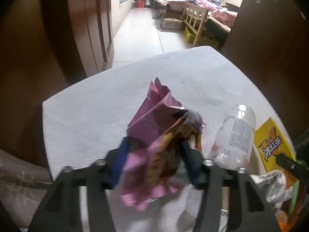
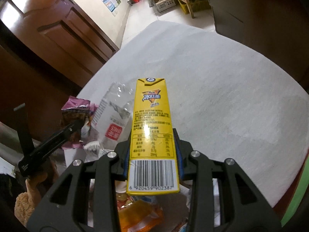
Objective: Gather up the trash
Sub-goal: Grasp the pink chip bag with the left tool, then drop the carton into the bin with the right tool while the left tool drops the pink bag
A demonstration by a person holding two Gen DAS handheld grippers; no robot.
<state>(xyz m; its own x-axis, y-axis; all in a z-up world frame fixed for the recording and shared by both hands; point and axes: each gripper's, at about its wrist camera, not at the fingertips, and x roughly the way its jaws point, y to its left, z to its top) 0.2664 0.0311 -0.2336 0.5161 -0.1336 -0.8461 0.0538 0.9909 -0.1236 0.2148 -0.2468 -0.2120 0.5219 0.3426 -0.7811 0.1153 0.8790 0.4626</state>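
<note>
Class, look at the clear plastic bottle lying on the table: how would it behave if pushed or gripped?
The clear plastic bottle looks empty and dented, so probably light and easily crushed. Lying on its side on the grey table, it may roll when nudged. Its glossy surface could slip.

Soft daylight, fisheye-dark corners, left view motion-blurred, glare on carton (image 2: 152,135)
</note>
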